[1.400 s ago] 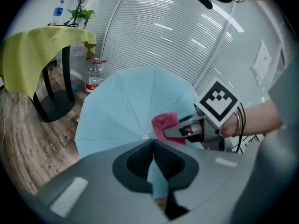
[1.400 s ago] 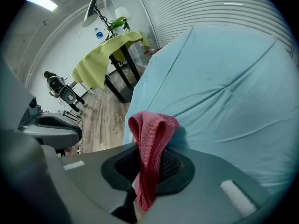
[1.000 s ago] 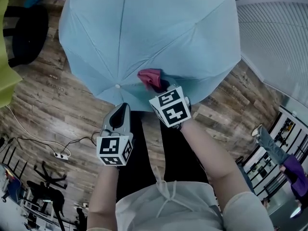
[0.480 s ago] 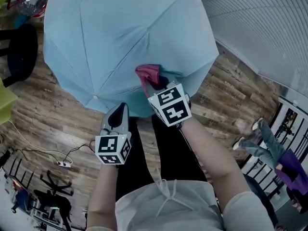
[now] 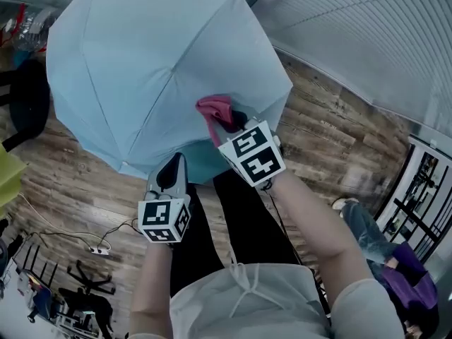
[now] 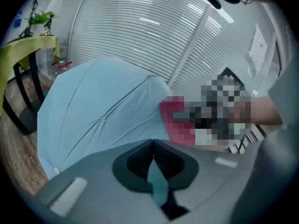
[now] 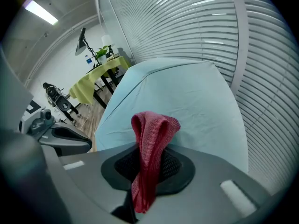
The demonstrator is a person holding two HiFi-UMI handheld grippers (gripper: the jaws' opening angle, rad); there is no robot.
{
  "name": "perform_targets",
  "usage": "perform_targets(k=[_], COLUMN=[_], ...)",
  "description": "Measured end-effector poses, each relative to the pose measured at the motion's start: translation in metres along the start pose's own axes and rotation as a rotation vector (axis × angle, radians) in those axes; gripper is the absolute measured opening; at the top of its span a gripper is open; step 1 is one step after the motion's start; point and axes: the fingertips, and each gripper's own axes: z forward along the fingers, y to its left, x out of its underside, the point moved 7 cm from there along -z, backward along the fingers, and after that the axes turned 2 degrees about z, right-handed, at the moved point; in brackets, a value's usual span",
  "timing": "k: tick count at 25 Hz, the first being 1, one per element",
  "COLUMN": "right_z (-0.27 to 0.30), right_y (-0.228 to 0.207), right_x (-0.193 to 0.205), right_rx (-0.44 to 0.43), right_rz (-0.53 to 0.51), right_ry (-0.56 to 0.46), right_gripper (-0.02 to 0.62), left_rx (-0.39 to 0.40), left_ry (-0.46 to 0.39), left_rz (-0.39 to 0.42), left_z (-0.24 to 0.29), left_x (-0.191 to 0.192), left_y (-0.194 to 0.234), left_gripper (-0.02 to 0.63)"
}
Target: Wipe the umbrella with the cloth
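Observation:
An open light blue umbrella (image 5: 155, 62) fills the upper head view, its canopy facing me. My left gripper (image 5: 173, 164) is at the canopy's near edge, and in the left gripper view the gripper (image 6: 153, 146) is shut on a strip of the umbrella's (image 6: 103, 111) blue fabric. My right gripper (image 5: 230, 127) is shut on a bunched red cloth (image 5: 214, 109), which lies against the canopy just inside that edge. In the right gripper view the cloth (image 7: 152, 139) stands up out of the right gripper (image 7: 148, 160), with the umbrella (image 7: 187, 97) behind it.
Wood plank floor (image 5: 332, 140) lies below. A white slatted wall (image 5: 374, 41) runs along the upper right. A yellow-green clothed table (image 7: 93, 80) and a black chair (image 5: 28, 97) stand to the left. A power strip (image 5: 99, 248) with its cable lies at lower left. Shelving (image 5: 417, 203) stands at right.
The umbrella has shifted up and left in the head view and the surroundings have slid past. Both grippers keep their holds, the cloth staying on the near part of the canopy.

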Motion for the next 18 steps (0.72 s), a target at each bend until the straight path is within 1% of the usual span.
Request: perform_targets(k=[4,9,12,18], right_z=[-0.013,-0.021,-0.021,-0.012], right_y=[-0.028,-0.074,-0.100,-0.144], right_x=[-0.004,-0.001,0.003,0.014], right_rx=[0.004,0.051,0.075,0.112], right_rz=[-0.010,0.033,0.044,0.046], right_ry=[0.007,0.016,0.031,0.057], right_gripper=[0.063,0.063,0.063,0.062], left_rx=[-0.015,-0.019,-0.017,-0.026], left_ry=[-0.014,-0.032,-0.024,0.030], left_rz=[-0.018,-0.037,-0.036,-0.040], left_z=[0.015,0.036,0.049,0.071], left_x=[-0.019,-0.037,-0.038,-0.028], left_y=[-0.012,-0.031,-0.046,-0.062], left_gripper=[0.006,0.006,0.007,0.006])
